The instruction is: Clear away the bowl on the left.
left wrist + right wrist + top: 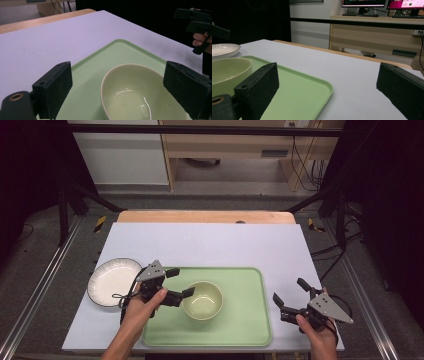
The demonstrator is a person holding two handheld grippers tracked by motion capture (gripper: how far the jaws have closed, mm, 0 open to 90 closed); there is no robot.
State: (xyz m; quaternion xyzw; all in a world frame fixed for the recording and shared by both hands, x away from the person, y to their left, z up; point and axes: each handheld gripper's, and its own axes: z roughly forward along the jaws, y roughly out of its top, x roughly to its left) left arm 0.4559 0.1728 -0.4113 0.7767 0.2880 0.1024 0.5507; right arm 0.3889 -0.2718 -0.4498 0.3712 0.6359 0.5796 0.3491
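Pale green bowl (203,300) upright on tray (245,320)

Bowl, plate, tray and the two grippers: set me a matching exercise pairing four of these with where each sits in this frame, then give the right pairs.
Things:
1. bowl
2. plate
3. tray
4. right gripper

Places:
A. on the white table cover, left of the tray
B. off the tray's right edge, fingers apart, holding nothing
C. on the tray, at the fingers of the open left gripper
D. flat on the white table cover, near the person's edge

Pairs: 1-C, 2-A, 3-D, 4-B
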